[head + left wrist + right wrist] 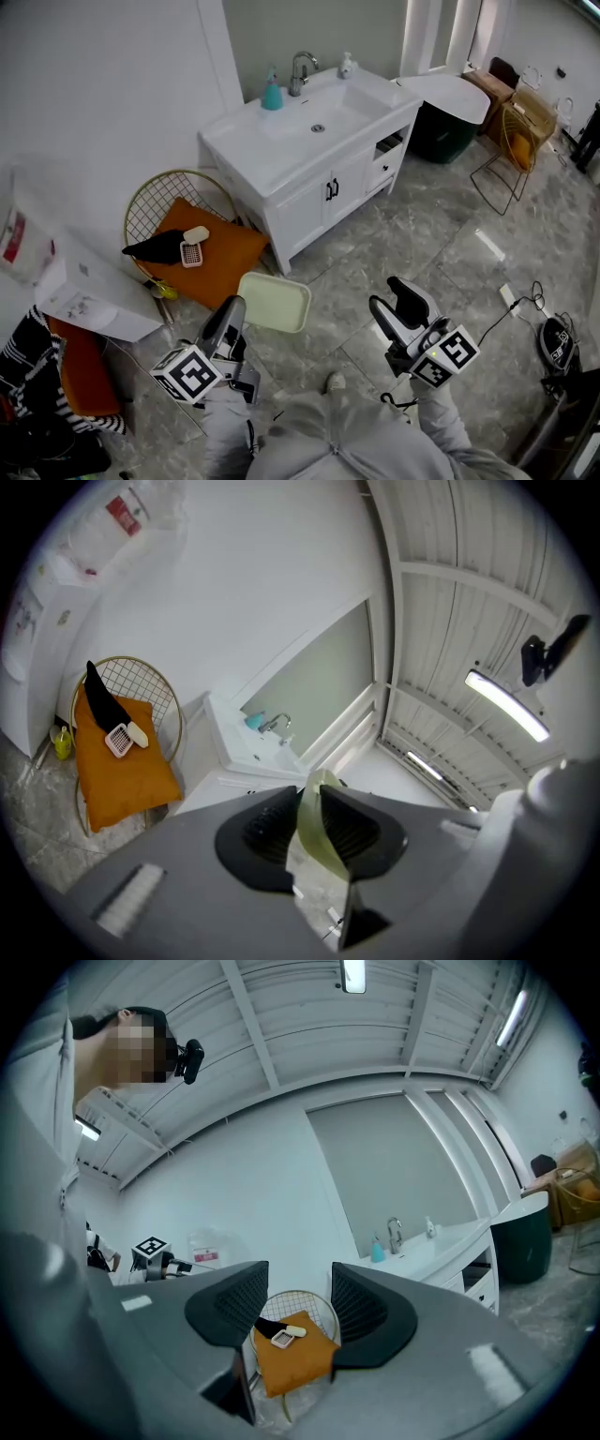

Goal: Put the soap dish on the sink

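Observation:
The soap dish (191,253), a small white-and-pink grid, lies on an orange cushion (217,267) on a wire chair, beside a pale soap bar (196,234) and a black cloth. The left gripper view shows the soap dish (117,740) far off at the left. My left gripper (234,316) is shut on the edge of a pale green tray (275,302), which stands edge-on between the pads (323,841). My right gripper (394,302) is open and holds nothing; the soap dish (281,1338) shows through its gap, far away. The white sink (253,141) stands beyond the chair.
On the sink top stand a faucet (300,70), a teal bottle (272,94) and a small white bottle (347,66). A dark green bin (441,131) and a wire rack (511,141) are to its right. A white box (84,291) sits at left; cables (525,300) lie on the floor.

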The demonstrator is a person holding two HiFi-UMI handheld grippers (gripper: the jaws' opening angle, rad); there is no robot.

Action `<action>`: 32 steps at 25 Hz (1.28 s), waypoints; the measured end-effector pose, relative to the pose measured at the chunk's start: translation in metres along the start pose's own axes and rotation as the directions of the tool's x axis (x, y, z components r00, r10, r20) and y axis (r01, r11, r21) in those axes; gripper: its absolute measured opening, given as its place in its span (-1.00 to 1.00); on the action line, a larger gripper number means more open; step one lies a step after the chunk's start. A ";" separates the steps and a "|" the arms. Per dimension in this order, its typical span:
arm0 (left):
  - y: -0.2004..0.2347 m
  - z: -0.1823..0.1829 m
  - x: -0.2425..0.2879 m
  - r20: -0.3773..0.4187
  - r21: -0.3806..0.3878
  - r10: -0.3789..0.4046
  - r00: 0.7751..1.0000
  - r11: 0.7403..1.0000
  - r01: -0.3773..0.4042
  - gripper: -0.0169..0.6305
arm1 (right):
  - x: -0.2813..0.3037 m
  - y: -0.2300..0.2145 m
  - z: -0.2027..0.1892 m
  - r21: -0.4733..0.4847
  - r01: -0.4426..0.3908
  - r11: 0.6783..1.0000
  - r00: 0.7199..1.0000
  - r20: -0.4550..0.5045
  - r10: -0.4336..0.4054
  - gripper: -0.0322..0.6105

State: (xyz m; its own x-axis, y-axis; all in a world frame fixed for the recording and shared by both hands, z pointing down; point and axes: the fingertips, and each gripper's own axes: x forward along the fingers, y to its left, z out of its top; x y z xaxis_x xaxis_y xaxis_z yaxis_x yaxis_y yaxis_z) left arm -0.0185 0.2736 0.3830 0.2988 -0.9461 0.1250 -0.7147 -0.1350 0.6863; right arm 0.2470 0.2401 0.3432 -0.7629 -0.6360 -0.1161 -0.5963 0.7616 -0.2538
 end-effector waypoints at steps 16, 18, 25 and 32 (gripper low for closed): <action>-0.005 0.012 0.096 -0.011 0.014 -0.001 1.000 1.000 0.001 -0.53 | 0.047 -0.076 0.016 -0.001 -0.003 1.000 1.000 0.015 0.003 -0.25; 0.000 0.016 0.111 -0.018 0.015 -0.010 1.000 1.000 0.010 -0.53 | 0.055 -0.086 0.014 0.003 0.014 1.000 1.000 0.011 -0.014 -0.25; 0.033 0.057 0.169 -0.032 0.003 -0.031 0.999 1.000 0.031 -0.53 | 0.118 -0.117 0.012 -0.010 0.052 0.999 0.999 -0.008 -0.052 -0.25; 0.075 0.118 0.229 -0.037 0.009 -0.064 0.997 0.998 0.064 -0.53 | 0.209 -0.137 0.016 -0.027 0.067 0.997 0.998 -0.005 -0.068 -0.25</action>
State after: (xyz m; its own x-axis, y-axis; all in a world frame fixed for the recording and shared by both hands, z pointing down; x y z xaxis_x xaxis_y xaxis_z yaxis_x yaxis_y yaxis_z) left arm -0.0785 0.0116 0.3784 0.3670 -0.9239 0.1078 -0.6994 -0.1978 0.6868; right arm 0.1728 0.0009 0.3384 -0.7222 -0.6853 -0.0935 -0.6529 0.7201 -0.2351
